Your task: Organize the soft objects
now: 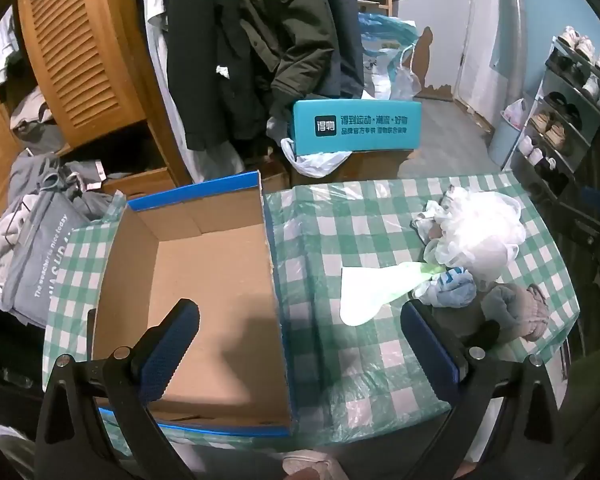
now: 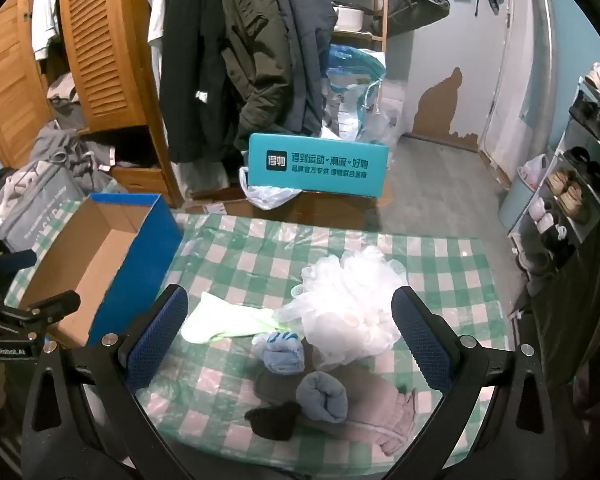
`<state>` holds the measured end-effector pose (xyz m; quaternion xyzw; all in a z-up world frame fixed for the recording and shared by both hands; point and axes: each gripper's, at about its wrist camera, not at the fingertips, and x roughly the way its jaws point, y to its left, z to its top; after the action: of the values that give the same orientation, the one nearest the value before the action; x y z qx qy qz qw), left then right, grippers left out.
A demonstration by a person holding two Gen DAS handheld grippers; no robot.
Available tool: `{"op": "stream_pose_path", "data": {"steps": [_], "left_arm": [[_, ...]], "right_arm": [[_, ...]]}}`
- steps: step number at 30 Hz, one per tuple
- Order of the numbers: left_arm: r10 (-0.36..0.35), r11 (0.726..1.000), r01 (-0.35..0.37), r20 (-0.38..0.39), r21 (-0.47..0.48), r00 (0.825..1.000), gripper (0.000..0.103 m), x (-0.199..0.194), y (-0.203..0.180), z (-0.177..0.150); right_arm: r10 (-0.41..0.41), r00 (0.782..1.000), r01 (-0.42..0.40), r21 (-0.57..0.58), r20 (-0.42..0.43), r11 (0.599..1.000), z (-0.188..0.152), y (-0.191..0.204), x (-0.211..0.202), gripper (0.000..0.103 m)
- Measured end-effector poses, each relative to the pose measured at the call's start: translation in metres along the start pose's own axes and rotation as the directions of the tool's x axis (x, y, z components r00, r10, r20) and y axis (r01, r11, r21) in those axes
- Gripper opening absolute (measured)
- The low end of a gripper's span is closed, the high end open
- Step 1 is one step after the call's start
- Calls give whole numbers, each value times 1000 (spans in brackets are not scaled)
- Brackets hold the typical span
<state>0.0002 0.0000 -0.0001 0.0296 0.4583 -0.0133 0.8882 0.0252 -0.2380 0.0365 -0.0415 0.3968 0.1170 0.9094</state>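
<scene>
Pile half-hidden: white mesh pouf (image 2: 350, 312) covers the items beneath, glare washes it out in the left view. Pale green sock (image 2: 224, 322), rolled blue socks (image 2: 322, 396), black piece (image 2: 274, 418), pink cloth (image 2: 392, 420) on the table (image 2: 228, 240). Open cardboard box (image 1: 204, 280) on the table's left side, nothing visible inside. Left tool (image 1: 300, 344) and right tool (image 2: 290, 332) both spread wide, holding nothing.

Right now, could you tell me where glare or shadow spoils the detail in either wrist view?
Left wrist view: the white mesh pouf and the pale green cloth are blown out, and a dark shadow falls across the floor of the cardboard box. Right wrist view: the same pouf glares less; fisheye bends the table edges in both.
</scene>
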Motion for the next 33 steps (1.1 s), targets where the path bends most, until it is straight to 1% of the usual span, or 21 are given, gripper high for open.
{"op": "stream_pose_path", "data": {"steps": [6, 12, 15, 18, 33], "left_arm": [[11, 1000, -11, 15, 1, 1000, 102, 0, 1, 0], [0, 1000, 0, 22, 3, 1000, 102, 1, -2, 1], [-5, 1000, 5, 17, -9, 1000, 102, 5, 0, 2], [-17, 1000, 17, 16, -5, 1000, 102, -4, 2, 0], [-13, 1000, 13, 17, -2, 1000, 102, -4, 1, -3]], "right_arm": [[3, 1000, -3, 0, -6, 1000, -1, 0, 0, 101], [2, 1000, -2, 2, -4, 1000, -1, 0, 0, 101], [3, 1000, -3, 4, -4, 1000, -1, 0, 0, 101], [5, 1000, -5, 4, -3, 1000, -1, 0, -1, 101], [8, 1000, -8, 8, -4, 1000, -1, 0, -1, 101]]}}
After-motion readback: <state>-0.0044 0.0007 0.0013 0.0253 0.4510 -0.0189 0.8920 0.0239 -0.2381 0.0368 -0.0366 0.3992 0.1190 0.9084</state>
